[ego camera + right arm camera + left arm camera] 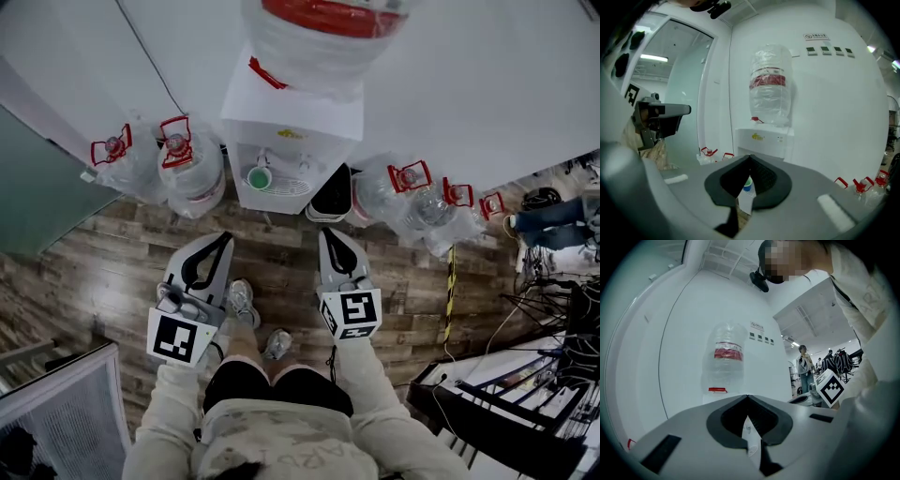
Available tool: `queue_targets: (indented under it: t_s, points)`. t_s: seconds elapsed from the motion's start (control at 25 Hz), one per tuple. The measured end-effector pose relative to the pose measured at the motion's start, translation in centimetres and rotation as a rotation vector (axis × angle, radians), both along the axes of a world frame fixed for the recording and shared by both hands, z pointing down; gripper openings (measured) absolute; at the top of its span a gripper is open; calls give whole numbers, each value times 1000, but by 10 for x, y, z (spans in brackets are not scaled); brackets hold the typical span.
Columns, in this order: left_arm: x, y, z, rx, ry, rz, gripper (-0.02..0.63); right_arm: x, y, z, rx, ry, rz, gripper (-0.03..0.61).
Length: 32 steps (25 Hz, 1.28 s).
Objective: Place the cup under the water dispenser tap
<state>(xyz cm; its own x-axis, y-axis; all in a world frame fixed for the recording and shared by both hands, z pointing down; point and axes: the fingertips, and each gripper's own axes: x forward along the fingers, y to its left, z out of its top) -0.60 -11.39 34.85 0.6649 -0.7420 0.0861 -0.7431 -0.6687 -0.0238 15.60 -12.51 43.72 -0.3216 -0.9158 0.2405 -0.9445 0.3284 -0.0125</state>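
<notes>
A green cup (pixel 258 177) stands in the alcove of the white water dispenser (pixel 291 141), on its drip tray below the taps. In the right gripper view the cup (pixel 747 183) shows small through the gap behind the closed jaws, with the dispenser (pixel 764 139) and its upturned bottle (pixel 770 84) ahead. Both grippers hang in front of the dispenser, well back from the cup. My left gripper (pixel 225 237) (pixel 747 397) is shut and holds nothing. My right gripper (pixel 328 232) (pixel 750 157) is shut too, also with nothing in it.
Spare water bottles stand on the wooden floor left (pixel 192 167) and right (pixel 405 190) of the dispenser. A black bin (pixel 333 192) sits at its right side. Cables and equipment (pixel 562 356) crowd the right. A glass partition (pixel 37 187) is at left. Distant people (pixel 805 366) stand far off.
</notes>
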Motion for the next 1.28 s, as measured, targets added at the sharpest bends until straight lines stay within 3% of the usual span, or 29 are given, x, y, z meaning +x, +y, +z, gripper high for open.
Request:
queue_targets:
  t_s: [0.48,0.72,1.28]
  points:
    - [5,46,-60,52,20,-26,5,10,55,-87,90,17,-8,9]
    - [6,62,-87,120,4,-6,5,11,79,-116,123,31,-8,9]
    - [13,96,-137,179,32,10,5,18,121,-179,226,24,15,9]
